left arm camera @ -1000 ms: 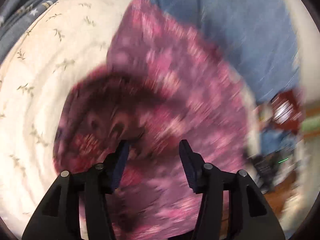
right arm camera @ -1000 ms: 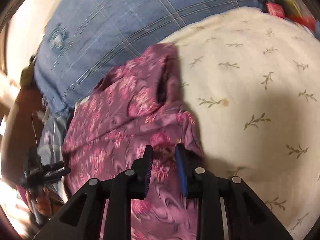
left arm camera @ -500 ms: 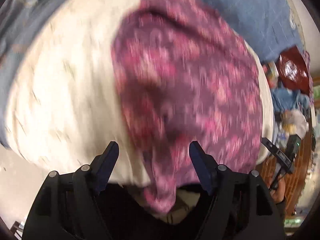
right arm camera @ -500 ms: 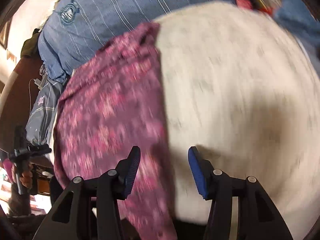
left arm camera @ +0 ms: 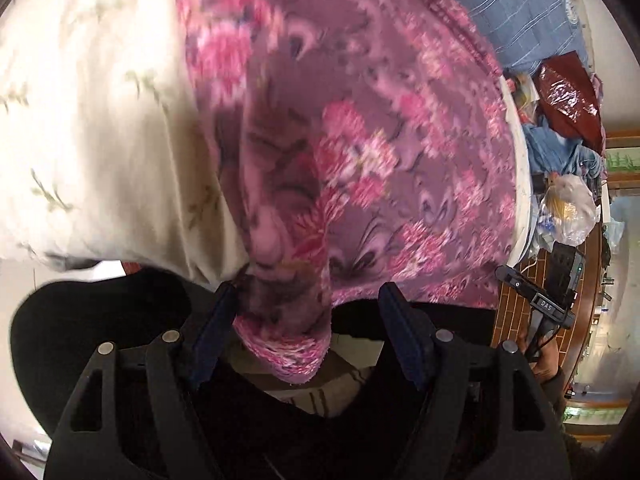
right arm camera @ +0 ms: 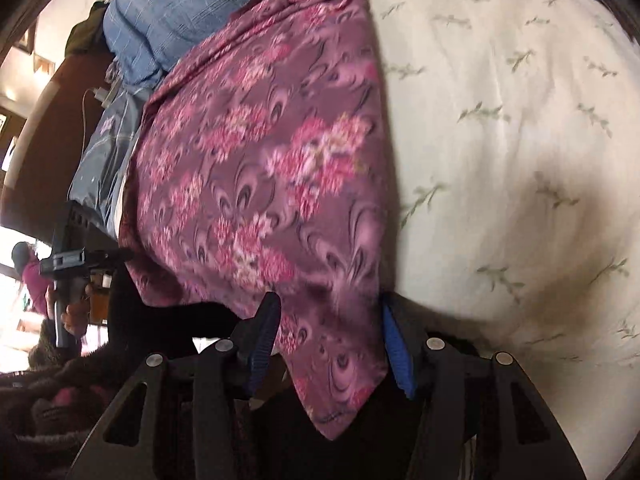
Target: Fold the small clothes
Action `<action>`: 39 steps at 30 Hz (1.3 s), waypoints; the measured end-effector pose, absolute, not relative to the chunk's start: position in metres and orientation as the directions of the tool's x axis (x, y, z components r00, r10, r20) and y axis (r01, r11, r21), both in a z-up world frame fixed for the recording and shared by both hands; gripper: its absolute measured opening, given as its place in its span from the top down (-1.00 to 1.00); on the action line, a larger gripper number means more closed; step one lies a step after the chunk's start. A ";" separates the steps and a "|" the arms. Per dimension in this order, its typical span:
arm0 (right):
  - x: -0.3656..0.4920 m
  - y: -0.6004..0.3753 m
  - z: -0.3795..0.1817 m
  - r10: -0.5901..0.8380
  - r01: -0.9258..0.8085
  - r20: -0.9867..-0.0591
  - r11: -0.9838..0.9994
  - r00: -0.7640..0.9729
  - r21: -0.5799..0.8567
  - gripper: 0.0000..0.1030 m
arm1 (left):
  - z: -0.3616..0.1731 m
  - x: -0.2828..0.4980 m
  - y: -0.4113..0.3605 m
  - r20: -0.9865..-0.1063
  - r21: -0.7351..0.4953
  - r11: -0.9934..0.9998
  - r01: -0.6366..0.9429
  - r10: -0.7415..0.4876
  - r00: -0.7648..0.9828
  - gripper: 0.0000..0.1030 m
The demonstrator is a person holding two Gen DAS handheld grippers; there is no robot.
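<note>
A purple garment with pink flowers (left arm camera: 360, 152) lies on a cream bedsheet with small leaf prints (left arm camera: 100, 128). Its near end hangs over the bed's front edge. My left gripper (left arm camera: 306, 336) is open, and a hanging corner of the garment sits between its fingers without being pinched. In the right wrist view the garment (right arm camera: 260, 168) lies flat along the sheet's left side. My right gripper (right arm camera: 328, 344) is open around another hanging corner. The other gripper shows at the far left (right arm camera: 68, 264).
A blue plaid cloth (right arm camera: 168, 12) lies beyond the garment at the bed's far side. A red bag (left arm camera: 568, 96), blue cloth and a white plastic bag (left arm camera: 568, 208) lie off the bed's right. The person's dark clothing fills the bottom of both views.
Both grippers opened and pulled back toward the bed's front edge. The right one let go of the garment it pinched a second ago. The garment now lies spread out with corners hanging over the edge.
</note>
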State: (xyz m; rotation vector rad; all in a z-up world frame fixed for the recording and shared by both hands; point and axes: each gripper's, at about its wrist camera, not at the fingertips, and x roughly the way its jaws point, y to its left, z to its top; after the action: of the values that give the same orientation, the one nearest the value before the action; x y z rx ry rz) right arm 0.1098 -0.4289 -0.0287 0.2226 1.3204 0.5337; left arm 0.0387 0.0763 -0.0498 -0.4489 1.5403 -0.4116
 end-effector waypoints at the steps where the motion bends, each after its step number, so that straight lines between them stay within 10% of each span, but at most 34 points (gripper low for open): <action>1: 0.108 -0.427 -0.031 0.479 -0.260 -0.866 0.863 0.144 0.434 0.25 | -0.053 0.037 0.076 -0.851 -0.524 0.851 -0.024 -0.525 -0.013 -0.39; 2: 0.105 -0.426 -0.034 0.464 -0.282 -0.875 0.865 0.139 0.414 0.66 | -0.056 0.036 0.076 -0.855 -0.518 0.855 -0.022 -0.518 -0.017 -0.11; 4: 0.101 -0.425 -0.038 0.443 -0.301 -0.888 0.870 0.125 0.391 0.87 | -0.057 0.033 0.077 -0.856 -0.517 0.856 -0.007 -0.517 -0.015 0.73; 8: 0.093 -0.428 -0.023 0.529 -0.313 -0.839 0.824 0.127 0.473 0.89 | -0.035 0.026 0.088 -0.799 -0.599 0.801 0.024 -0.599 0.052 0.88; 17: 0.115 -0.422 0.020 0.746 -0.320 -0.627 0.664 0.225 0.676 0.90 | 0.025 0.050 0.125 -0.656 -0.719 0.694 0.037 -0.696 0.292 0.88; 24: 0.154 -0.417 0.040 0.764 -0.316 -0.562 0.644 0.317 0.697 0.90 | 0.024 0.077 0.133 -0.723 -0.662 0.750 -0.014 -0.633 0.276 0.84; 28: 0.159 -0.423 0.030 0.755 -0.279 -0.578 0.653 0.309 0.704 0.89 | 0.013 0.059 0.125 -0.825 -0.528 0.849 0.024 -0.519 0.222 -0.33; 37: 0.147 -0.434 0.012 0.759 -0.213 -0.577 0.644 0.302 0.735 0.81 | -0.041 0.030 0.084 -0.892 -0.443 0.890 0.109 -0.450 0.041 -0.45; 39: 0.143 -0.435 0.011 0.759 -0.207 -0.575 0.642 0.305 0.738 0.81 | -0.054 0.027 0.076 -0.896 -0.441 0.891 0.105 -0.445 0.013 -0.16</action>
State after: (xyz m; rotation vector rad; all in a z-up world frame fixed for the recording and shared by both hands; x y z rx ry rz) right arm 0.1430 -0.4348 0.0108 0.6064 1.0812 0.6939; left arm 0.0270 0.0755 -0.0537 -0.2802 1.5023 -0.4371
